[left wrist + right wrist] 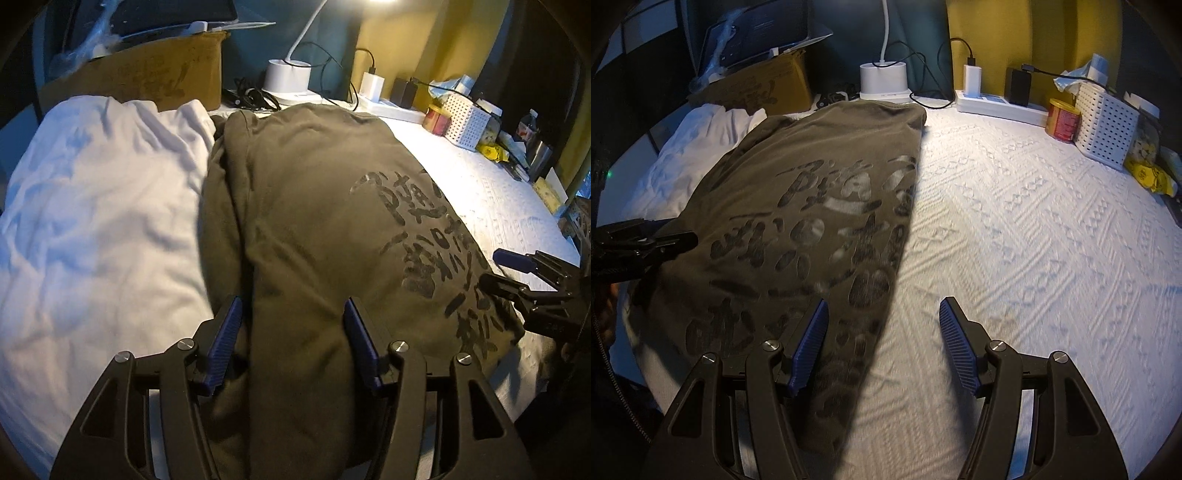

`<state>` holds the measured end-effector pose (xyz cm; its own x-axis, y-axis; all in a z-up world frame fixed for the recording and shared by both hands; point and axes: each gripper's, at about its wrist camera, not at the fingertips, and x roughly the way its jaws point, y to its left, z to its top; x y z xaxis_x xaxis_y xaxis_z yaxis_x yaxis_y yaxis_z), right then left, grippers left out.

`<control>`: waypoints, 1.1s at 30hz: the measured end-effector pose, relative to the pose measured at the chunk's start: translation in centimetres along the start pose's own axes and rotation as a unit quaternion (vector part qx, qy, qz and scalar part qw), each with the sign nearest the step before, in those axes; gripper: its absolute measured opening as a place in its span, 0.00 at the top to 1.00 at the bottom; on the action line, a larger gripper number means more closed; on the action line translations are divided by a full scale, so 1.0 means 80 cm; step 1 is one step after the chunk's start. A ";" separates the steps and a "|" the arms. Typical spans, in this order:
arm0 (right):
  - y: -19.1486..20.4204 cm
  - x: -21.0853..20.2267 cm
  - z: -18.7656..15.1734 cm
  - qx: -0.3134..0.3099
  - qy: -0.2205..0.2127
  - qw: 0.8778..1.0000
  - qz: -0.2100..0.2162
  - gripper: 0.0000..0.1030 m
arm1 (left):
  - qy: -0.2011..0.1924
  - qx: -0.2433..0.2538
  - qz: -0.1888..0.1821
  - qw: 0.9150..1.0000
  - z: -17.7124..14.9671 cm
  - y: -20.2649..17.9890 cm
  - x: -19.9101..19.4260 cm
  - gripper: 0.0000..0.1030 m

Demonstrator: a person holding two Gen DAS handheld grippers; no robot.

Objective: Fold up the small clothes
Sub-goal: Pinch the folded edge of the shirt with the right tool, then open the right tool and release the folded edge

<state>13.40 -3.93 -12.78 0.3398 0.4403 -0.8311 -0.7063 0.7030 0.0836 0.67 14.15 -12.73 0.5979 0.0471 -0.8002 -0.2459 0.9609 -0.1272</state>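
Olive T-shirt (314, 206) is lying flat on the white textured cloth (1034, 229) covering the table, folded lengthwise, straight fold edge facing the bare cloth on its right. Large dark brush-style characters printed on shirt; glossy, not legible from either view. White garment (96, 206) is lying crumpled just beside the shirt's left edge, touching it.

Left hand-held gripper (293, 343) is hovering over the shirt's near left part, jaws apart w/ fabric showing between the blue pads, pads not pressing on it: released. Right hand-held gripper (882, 343) is sitting at the shirt's right fold edge, jaws wide; left pad over printed fabric, right pad over bare cloth; nothing grasped.

At back: cardboard box (764, 86) w/ faint printed script, unreadable; white lamp base (882, 83) w/ cable; white power strip (997, 103) w/ chargers plugged in; red/yellow tin (1062, 120), label too small to read; white perforated basket (1106, 125); yellow packet (1150, 173), print unclear.
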 end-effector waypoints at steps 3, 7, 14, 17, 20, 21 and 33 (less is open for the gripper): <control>0.005 -0.006 -0.009 -0.006 -0.001 1.000 -0.006 0.36 | -0.006 0.005 0.009 1.000 -0.007 -0.004 -0.004 0.44; 0.013 -0.013 -0.019 -0.011 -0.001 1.000 0.003 0.37 | -0.010 0.011 0.013 1.000 -0.011 -0.003 -0.008 0.44; 0.033 -0.027 -0.038 -0.007 -0.010 0.999 0.042 0.83 | -0.012 0.014 0.015 1.000 -0.018 0.000 -0.011 0.44; 0.040 -0.031 -0.043 -0.007 -0.011 0.999 0.045 0.86 | -0.009 0.014 0.015 1.000 -0.021 0.001 -0.015 0.44; 0.043 -0.037 -0.048 -0.004 -0.010 0.999 0.044 0.86 | -0.012 0.013 0.008 1.000 -0.020 0.001 -0.025 0.44; 0.042 -0.038 -0.049 -0.004 -0.010 0.999 0.044 0.86 | -0.018 0.017 0.005 1.000 -0.020 -0.003 -0.029 0.44; 0.003 -0.085 -0.052 0.030 -0.040 0.999 0.010 0.42 | -0.075 0.056 -0.032 0.995 0.008 -0.059 -0.062 0.20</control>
<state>8.33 -9.06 -9.38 0.3756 0.4964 -0.7826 -0.6755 0.7248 0.1355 -0.65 9.58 -7.74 0.7188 0.0162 -0.6951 -0.1211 0.9874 -0.1022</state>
